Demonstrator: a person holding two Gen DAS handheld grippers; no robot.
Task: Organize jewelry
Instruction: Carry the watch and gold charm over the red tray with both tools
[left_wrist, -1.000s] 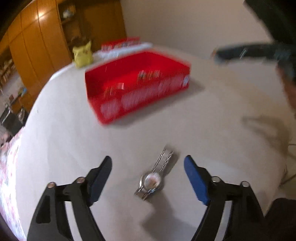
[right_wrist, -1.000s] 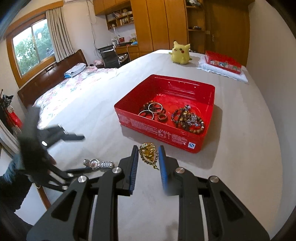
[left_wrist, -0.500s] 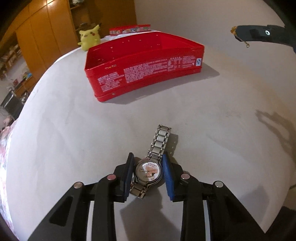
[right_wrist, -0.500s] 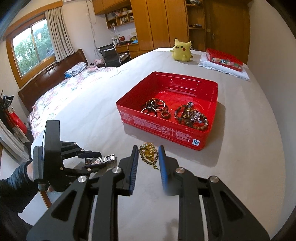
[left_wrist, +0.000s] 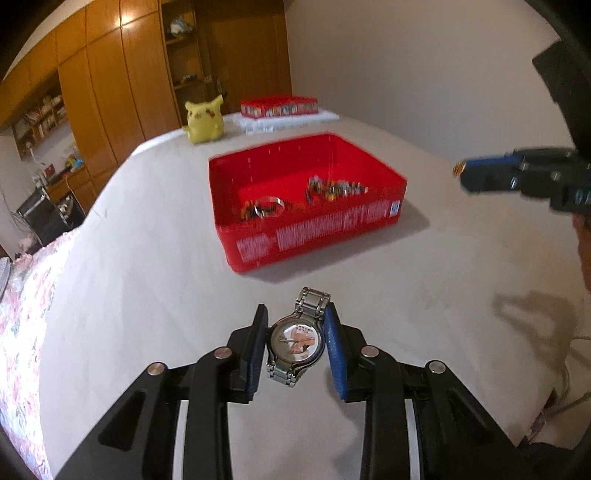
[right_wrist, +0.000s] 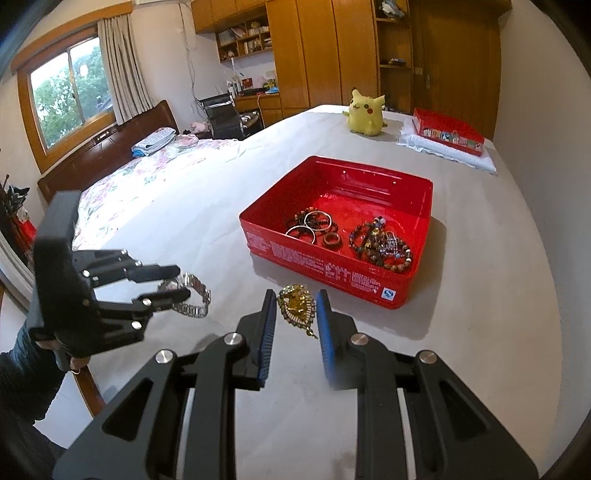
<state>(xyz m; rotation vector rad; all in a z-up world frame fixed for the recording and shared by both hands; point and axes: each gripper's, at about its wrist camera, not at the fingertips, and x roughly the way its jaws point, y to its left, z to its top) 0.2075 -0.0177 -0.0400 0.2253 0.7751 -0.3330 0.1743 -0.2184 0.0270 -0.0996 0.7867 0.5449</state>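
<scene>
My left gripper (left_wrist: 296, 332) is shut on a silver wristwatch (left_wrist: 295, 341) and holds it above the white bed cover, short of the red tin (left_wrist: 317, 230). The watch also shows in the right wrist view (right_wrist: 192, 291), lifted in the left gripper (right_wrist: 181, 284). My right gripper (right_wrist: 295, 306) is shut on a gold brooch (right_wrist: 295, 304), held in the air just before the red tin (right_wrist: 332, 273). The tin holds bangles and rings (right_wrist: 312, 229) and beaded bracelets (right_wrist: 382, 242).
A yellow Pikachu plush (right_wrist: 365, 110) and a second red box (right_wrist: 447, 131) on a white cushion sit at the far end of the bed. A floral quilt (right_wrist: 147, 181) lies to the left, with the headboard, window and wooden wardrobes beyond.
My left gripper closed on the watch and lifted it off the bed cover toward the tin. My right gripper kept hold of the brooch and edged a little closer to the tin.
</scene>
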